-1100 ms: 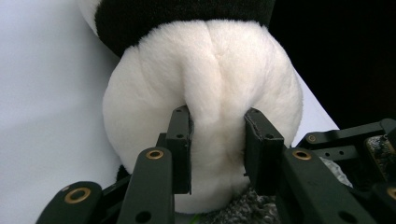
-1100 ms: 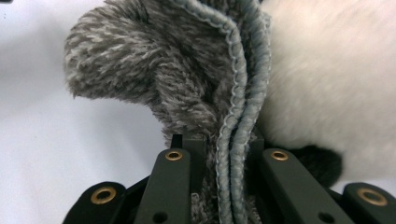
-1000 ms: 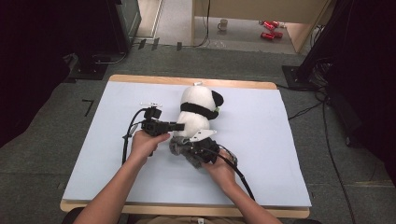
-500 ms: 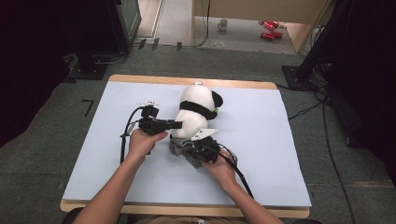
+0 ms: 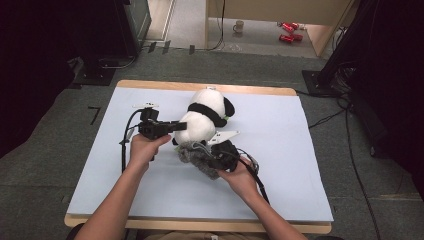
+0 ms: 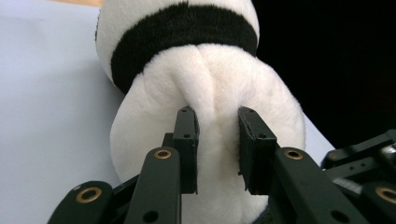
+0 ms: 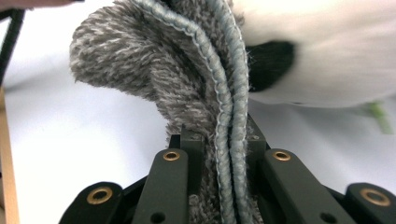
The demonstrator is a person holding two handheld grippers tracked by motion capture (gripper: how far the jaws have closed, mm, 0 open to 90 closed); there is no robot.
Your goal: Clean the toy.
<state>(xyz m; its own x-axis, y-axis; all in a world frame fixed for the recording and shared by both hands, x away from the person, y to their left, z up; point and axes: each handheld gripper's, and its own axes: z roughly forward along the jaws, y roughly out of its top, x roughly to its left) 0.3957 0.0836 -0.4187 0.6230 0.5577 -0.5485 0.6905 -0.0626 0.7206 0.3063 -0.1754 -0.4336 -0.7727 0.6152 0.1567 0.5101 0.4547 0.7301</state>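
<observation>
A fold of white plush is pinched between the jaws of the left gripper (image 6: 217, 151), which have just been closing on the lower body of the panda toy (image 5: 204, 120). The hemmed edge of a grey fuzzy garment (image 7: 187, 88) is clamped in the right gripper (image 7: 223, 165), just near of the panda at the middle of the blue mat (image 5: 300, 165). Both grips are judged secured; the garment is still bunched at the toy's base, so dressing remains to be done.
</observation>
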